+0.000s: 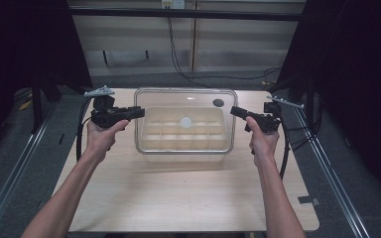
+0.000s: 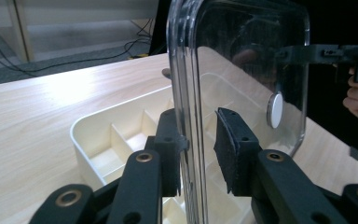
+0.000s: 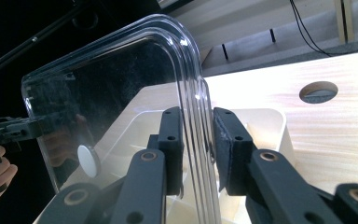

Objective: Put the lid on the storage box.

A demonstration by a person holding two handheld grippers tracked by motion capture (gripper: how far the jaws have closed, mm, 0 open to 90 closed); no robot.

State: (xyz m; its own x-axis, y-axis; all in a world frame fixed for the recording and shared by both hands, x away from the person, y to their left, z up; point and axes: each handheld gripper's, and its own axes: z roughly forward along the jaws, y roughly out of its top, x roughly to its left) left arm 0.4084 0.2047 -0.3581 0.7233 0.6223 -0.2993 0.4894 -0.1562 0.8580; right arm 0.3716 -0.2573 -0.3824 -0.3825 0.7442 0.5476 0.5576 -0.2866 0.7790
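Clear plastic lid [image 1: 185,94] held level over the cream divided box [image 1: 184,130], which sits mid-table on the wooden table [image 1: 178,198]. Lid appears lifted slightly clear of the box; whether any edge touches the box rim cannot be told.

Left gripper [image 1: 140,112] grasps the lid's left edge; in the left gripper view one pad [image 2: 233,156] stands a touch off the plastic, the opposite jaw right against the rim, so the grip there looks light. Right gripper [image 1: 233,110] is clenched on the lid's right edge, both pads tight to the ridged rim [image 3: 200,140] in the right gripper view.

A small white disc [image 1: 186,121] shows at the lid's centre. A round hole [image 1: 218,102] in the table lies behind the box.

Judgement on doing this well: keep both hands at equal height and move them together, so the lid neither twists nor slips. Firm up the left grip first. Line the lid's corners over the box corners before lowering.
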